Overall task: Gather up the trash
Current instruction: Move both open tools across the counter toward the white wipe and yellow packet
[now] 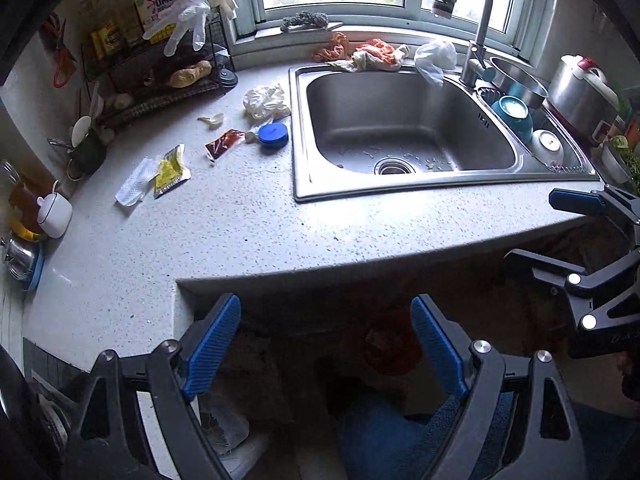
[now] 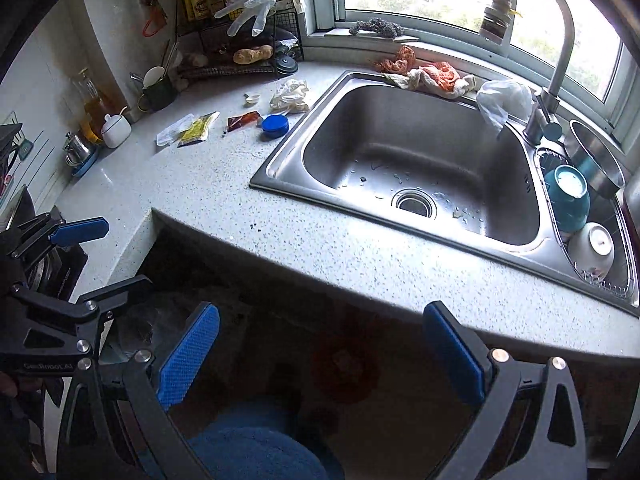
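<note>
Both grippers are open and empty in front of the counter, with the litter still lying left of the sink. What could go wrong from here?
1. The yellow sachet overlaps the clear wrapper; both lie flat, so pads may slide over them or lift both together.
2. The red sauce packet could leak if squeezed.
3. The blue lid touches the crumpled plastic bag; pulling the bag might nudge the lid toward the sink.

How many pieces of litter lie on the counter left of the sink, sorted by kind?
Sauce sachets: 2, yellow sachet and red sachet
Clear wrapper: 1
Crumpled white bag: 1
Blue lid: 1
Small white scrap: 1
Total: 6
</note>
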